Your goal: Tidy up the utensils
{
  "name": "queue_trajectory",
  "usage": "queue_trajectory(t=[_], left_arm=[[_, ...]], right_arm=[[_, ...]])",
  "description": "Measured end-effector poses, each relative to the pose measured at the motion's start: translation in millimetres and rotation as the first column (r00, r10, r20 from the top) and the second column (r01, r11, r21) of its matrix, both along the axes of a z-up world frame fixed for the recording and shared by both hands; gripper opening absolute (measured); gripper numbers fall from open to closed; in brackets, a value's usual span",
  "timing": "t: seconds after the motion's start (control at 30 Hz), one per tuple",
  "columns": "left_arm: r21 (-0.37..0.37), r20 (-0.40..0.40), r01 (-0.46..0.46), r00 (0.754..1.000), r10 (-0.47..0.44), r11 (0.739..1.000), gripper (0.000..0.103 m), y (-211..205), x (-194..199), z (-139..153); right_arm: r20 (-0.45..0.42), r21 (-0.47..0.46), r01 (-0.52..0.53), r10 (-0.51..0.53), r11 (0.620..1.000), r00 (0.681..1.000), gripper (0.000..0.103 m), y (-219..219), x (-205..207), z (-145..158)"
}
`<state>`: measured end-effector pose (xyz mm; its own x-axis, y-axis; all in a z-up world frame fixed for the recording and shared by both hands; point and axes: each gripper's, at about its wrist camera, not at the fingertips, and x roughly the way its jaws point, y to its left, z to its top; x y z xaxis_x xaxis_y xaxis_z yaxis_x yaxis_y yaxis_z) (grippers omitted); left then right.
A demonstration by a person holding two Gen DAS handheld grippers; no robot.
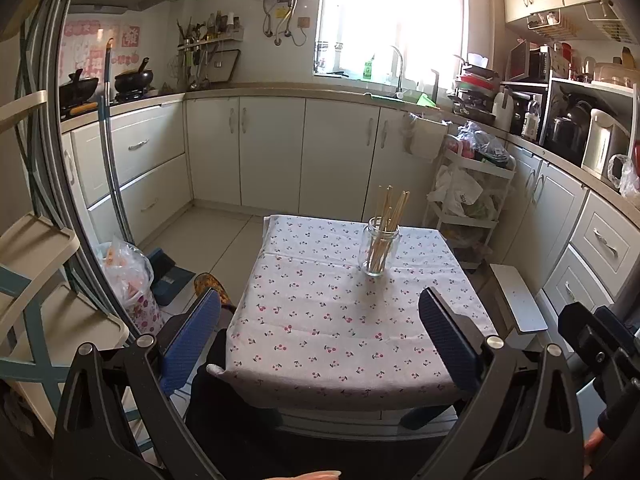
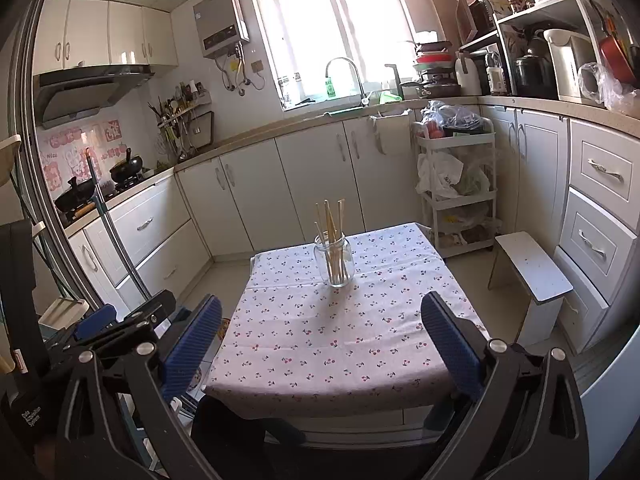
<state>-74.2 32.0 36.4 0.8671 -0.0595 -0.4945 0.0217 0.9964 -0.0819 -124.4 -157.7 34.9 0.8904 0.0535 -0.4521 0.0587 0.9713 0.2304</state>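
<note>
Chopsticks (image 1: 390, 216) upright in jar (image 1: 379, 250), both grippers wide apart, empty, left gripper (image 2: 132, 320) seen only from right wrist

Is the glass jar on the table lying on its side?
No, the glass jar stands upright on the cherry-print tablecloth, with the wooden chopsticks sticking up out of its open mouth.

Small square surface (image 2: 320, 380) under cherry-print cloth (image 2: 340, 332). On it: one clear glass jar (image 2: 334, 260), upright near far edge, holding wooden chopsticks (image 2: 330, 220).
</note>
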Motion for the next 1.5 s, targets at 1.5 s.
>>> queue_trajectory(t=[1.5], left_arm=[[-0.006, 0.028, 0.005, 1.000, -0.005, 1.000, 0.095, -5.1, -8.9, 8.6]], right_arm=[[0.024, -0.004, -0.011, 0.011, 1.000, 1.000, 0.096, 1.1, -5.9, 6.3]])
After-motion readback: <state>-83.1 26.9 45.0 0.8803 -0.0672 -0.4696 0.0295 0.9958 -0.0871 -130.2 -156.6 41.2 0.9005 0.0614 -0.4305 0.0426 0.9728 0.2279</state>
